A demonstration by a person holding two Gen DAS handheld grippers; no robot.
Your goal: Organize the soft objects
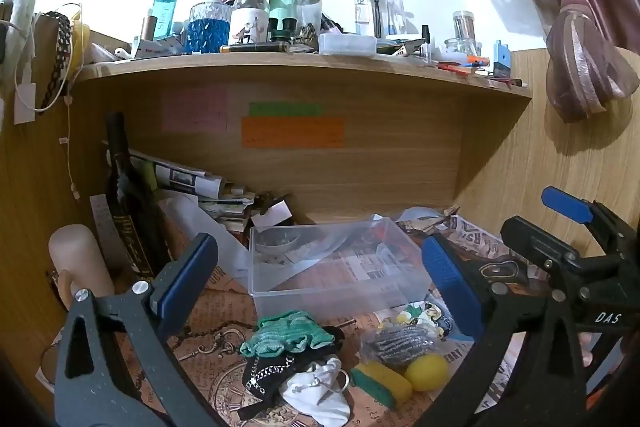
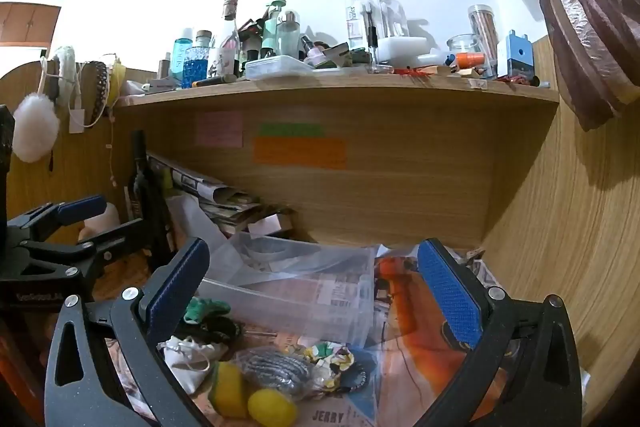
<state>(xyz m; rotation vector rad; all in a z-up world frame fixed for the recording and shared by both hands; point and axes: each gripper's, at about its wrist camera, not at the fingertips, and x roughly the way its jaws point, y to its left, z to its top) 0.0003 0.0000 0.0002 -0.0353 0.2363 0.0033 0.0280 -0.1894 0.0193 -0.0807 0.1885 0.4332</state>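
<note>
A heap of soft things lies on the newspaper-covered desk in front of a clear plastic box (image 1: 336, 263): a green knitted cloth (image 1: 288, 337), a black item with a chain (image 1: 266, 373), a white drawstring pouch (image 1: 320, 391), a yellow-green sponge (image 1: 382, 383), a yellow ball (image 1: 426, 371) and a grey scrubber in a bag (image 1: 400, 341). My left gripper (image 1: 316, 283) is open and empty above the heap. My right gripper (image 2: 316, 291) is open and empty, over the box (image 2: 296, 291) and the ball (image 2: 272, 407). The sponge (image 2: 230, 387), pouch (image 2: 188, 359) and scrubber (image 2: 276, 367) lie below it.
A wooden shelf (image 1: 304, 67) crowded with bottles and jars runs across above. Rolled papers and a dark bottle (image 1: 124, 195) stand at the back left beside a pale candle (image 1: 76, 259). Wooden panels close both sides. A curtain (image 1: 580, 67) hangs at the right.
</note>
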